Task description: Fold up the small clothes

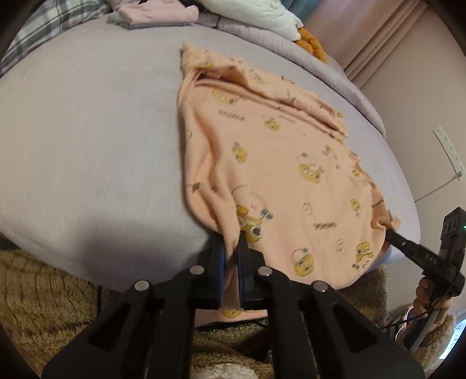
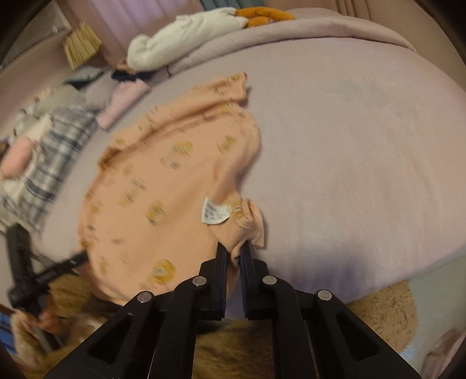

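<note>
A small peach garment [image 1: 279, 163] printed with yellow cartoon figures lies spread on a lilac bed [image 1: 87, 131], its near hem hanging over the bed's front edge. My left gripper [image 1: 231, 233] is shut on the hem's left corner, with cloth bunched between the pads. The right gripper [image 1: 388, 229] shows at the right of this view, pinching the opposite hem corner. In the right wrist view the same garment [image 2: 163, 180] spreads to the left, and my right gripper [image 2: 233, 247] is shut on a bunched corner beside a white care label [image 2: 214, 214]. The left gripper [image 2: 78, 258] appears at the far left.
Folded pink clothes [image 1: 157, 13] and a plaid pillow [image 1: 55, 26] lie at the bed's far side, with a rumpled duvet [image 2: 276, 38], a white plush [image 2: 186, 32] and an orange toy [image 1: 311, 42]. A shaggy tan rug [image 1: 38, 291] lies below the bed's edge. A power strip [image 1: 448, 148] hangs on the wall.
</note>
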Action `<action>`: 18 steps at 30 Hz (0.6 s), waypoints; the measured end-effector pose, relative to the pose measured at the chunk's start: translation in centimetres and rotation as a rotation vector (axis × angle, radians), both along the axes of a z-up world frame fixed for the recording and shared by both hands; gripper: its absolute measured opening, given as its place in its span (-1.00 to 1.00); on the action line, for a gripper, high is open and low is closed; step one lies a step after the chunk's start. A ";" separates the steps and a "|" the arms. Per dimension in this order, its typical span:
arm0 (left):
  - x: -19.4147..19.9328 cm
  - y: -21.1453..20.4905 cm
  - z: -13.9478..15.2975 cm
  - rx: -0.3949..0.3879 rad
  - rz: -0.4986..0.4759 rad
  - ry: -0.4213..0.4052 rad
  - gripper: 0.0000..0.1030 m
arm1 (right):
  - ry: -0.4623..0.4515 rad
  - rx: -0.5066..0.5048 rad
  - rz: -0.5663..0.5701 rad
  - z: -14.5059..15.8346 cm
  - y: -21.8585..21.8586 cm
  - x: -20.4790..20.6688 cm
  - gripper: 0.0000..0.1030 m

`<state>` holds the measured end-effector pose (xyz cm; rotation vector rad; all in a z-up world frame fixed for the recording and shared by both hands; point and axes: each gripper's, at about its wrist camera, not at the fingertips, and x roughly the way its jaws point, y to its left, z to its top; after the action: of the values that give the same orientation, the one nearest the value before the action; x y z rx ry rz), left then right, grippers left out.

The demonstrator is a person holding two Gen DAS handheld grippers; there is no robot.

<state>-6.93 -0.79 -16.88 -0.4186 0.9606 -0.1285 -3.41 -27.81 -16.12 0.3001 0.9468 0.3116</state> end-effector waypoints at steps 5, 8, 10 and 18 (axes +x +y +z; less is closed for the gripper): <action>1.7 0.0 3.8 -0.013 -0.015 -0.106 -0.89 | -0.096 -0.006 -0.020 3.5 0.0 0.1 -0.82; 3.7 0.5 5.8 -0.015 -0.005 -0.134 -0.89 | -0.128 0.019 -0.022 4.9 -0.2 0.9 -0.82; 5.3 1.1 6.6 0.006 0.015 -0.143 -0.88 | -0.134 0.005 -0.036 5.6 -0.1 1.8 -0.82; 11.9 4.1 6.4 -0.020 0.085 -0.049 -0.86 | -0.073 -0.015 -0.083 5.4 1.4 7.6 -0.82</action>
<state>4.97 3.29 -10.52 -0.4723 0.8926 -0.0714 4.21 -26.42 -10.71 0.3113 0.8616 0.2376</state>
